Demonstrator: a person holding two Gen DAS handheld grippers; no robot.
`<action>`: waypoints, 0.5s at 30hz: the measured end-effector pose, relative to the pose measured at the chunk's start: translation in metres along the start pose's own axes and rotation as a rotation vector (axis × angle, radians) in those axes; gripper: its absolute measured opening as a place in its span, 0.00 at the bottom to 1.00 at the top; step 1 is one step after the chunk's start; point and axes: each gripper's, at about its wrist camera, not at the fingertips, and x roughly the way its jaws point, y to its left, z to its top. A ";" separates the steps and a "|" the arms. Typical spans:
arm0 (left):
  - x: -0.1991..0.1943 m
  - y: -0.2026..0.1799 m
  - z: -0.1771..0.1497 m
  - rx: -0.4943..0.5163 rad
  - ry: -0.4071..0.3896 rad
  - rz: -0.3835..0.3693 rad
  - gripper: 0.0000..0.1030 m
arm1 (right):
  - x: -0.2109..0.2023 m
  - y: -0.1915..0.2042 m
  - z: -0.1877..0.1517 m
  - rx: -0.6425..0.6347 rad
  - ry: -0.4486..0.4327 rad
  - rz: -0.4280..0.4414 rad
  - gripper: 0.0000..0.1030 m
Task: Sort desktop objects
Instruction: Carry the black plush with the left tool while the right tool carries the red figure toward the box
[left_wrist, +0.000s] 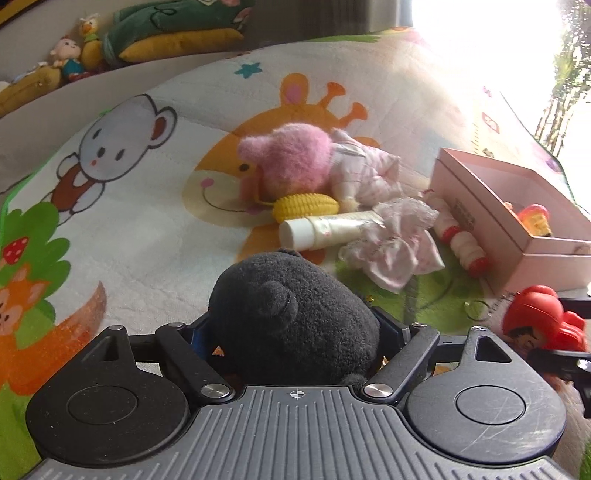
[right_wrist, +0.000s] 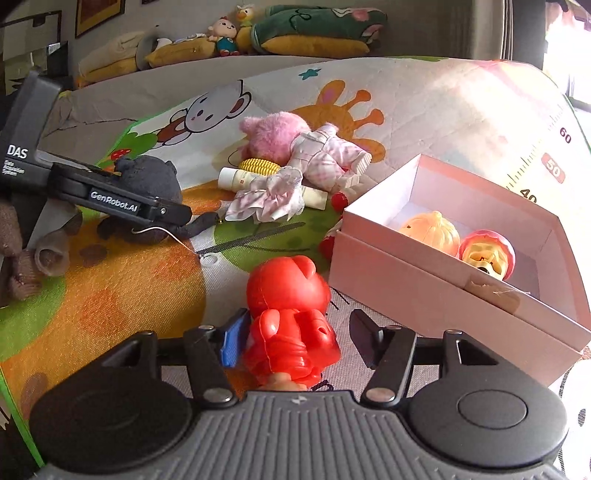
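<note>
My left gripper (left_wrist: 293, 317) is shut on a black plush toy (left_wrist: 291, 314) that fills the space between its fingers, low over the cartoon play mat (left_wrist: 129, 229). The right wrist view shows that same gripper (right_wrist: 147, 188) and plush (right_wrist: 151, 177) at the left. A red plastic figure (right_wrist: 291, 317) lies on the mat between the fingers of my right gripper (right_wrist: 299, 317). The blue left pad touches it, while the right finger stands clear, so the jaws are open. Just right of it sits an open pink box (right_wrist: 406, 273) holding an orange pumpkin toy (right_wrist: 430, 230) and a red-hooded figure (right_wrist: 487, 254).
Mid-mat lies a heap: a pink plush doll (left_wrist: 288, 158), yellow corn toy (left_wrist: 304, 206), white tube (left_wrist: 317, 230), frilly pink cloth (left_wrist: 391, 247) and a red-and-white toy (left_wrist: 465, 247). A brown plush (right_wrist: 22, 258) lies at the left. Plush toys line the back ledge (right_wrist: 229, 37).
</note>
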 end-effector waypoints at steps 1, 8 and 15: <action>-0.003 -0.004 -0.003 0.014 0.006 -0.024 0.85 | 0.001 0.000 -0.001 0.000 0.004 0.004 0.58; -0.014 -0.035 -0.013 0.072 -0.009 -0.060 0.80 | -0.003 0.000 -0.011 -0.003 0.017 0.010 0.47; -0.015 -0.067 -0.011 0.069 -0.010 -0.161 0.74 | -0.025 -0.023 -0.028 0.083 0.009 -0.038 0.47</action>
